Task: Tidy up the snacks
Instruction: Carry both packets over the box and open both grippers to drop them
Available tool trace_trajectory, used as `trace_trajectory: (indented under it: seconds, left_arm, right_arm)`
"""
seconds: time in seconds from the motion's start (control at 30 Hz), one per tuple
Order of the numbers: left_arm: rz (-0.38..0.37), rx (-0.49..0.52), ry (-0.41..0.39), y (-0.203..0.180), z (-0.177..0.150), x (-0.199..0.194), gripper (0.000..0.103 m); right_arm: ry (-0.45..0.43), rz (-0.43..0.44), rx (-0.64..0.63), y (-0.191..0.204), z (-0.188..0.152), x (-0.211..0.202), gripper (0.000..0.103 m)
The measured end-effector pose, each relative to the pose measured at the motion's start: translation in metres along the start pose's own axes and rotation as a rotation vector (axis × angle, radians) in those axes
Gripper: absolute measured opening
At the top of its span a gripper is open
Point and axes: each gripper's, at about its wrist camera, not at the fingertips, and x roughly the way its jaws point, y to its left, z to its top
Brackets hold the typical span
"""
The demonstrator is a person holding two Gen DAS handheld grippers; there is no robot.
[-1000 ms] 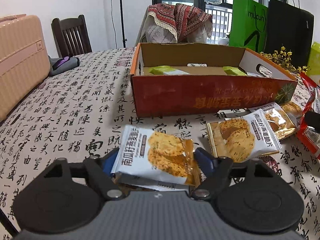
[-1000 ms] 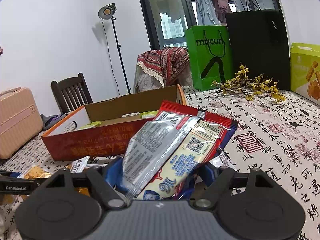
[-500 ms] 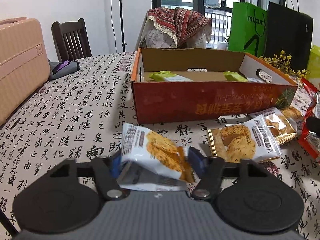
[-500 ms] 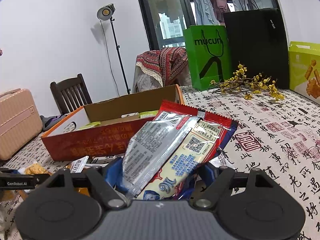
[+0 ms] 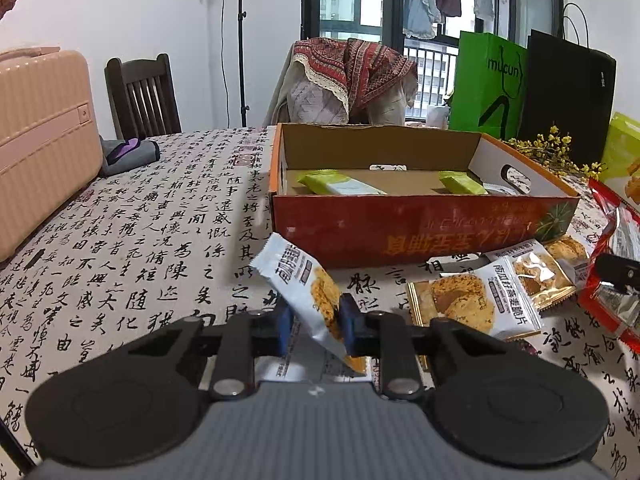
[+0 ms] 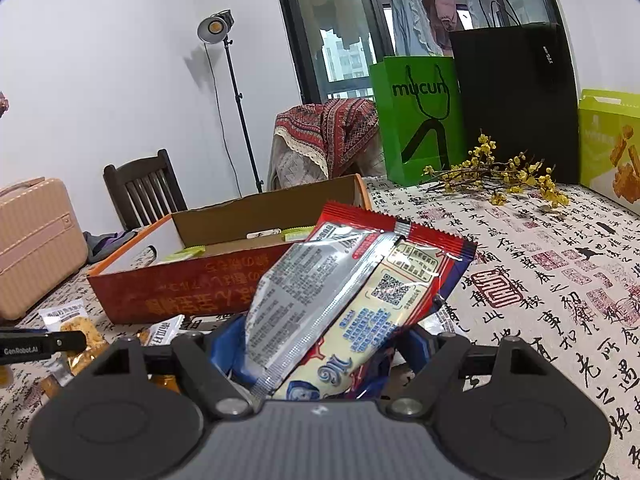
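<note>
My left gripper (image 5: 314, 322) is shut on a white cracker packet (image 5: 298, 280), holding it tilted above the table, in front of the open red cardboard box (image 5: 420, 232). The box holds green packets (image 5: 340, 184). More cracker packets (image 5: 476, 300) lie on the table to the right of it. My right gripper (image 6: 324, 344) is shut on a red and blue snack bag (image 6: 360, 288), held up right of the box (image 6: 192, 292). That bag shows at the right edge of the left wrist view (image 5: 616, 272).
A pink suitcase (image 5: 40, 144) stands at the table's left. A green bag (image 6: 416, 120), a black bag (image 6: 516, 100), yellow flowers (image 6: 500, 172) and a lime box (image 6: 612, 144) stand at the far right. A draped chair (image 5: 352, 80) is behind the box.
My left gripper has closed on the cracker packet and lifted it, so the packet now stands tilted on edge. The right gripper holds its bag still.
</note>
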Motion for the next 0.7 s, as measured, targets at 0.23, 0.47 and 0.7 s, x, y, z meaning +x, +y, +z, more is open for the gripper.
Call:
trace_trajectory:
  seconds: [0.23,0.47,0.7]
  left_arm:
    - [-0.006,-0.009,-0.048,0.001,0.004,-0.012,0.014]
    - [-0.02,-0.012,-0.114,-0.005,0.016,-0.026,0.013]
    - [-0.049,-0.014,-0.18,-0.015,0.041,-0.036,0.013]
  right_arm:
    - [-0.012,0.002,-0.005,0.001,0.002,-0.005,0.079]
    - [-0.028,0.028,-0.026,0.008,0.013,-0.008,0.079]
    - [-0.065,0.049,-0.069,0.021,0.039,-0.002,0.079]
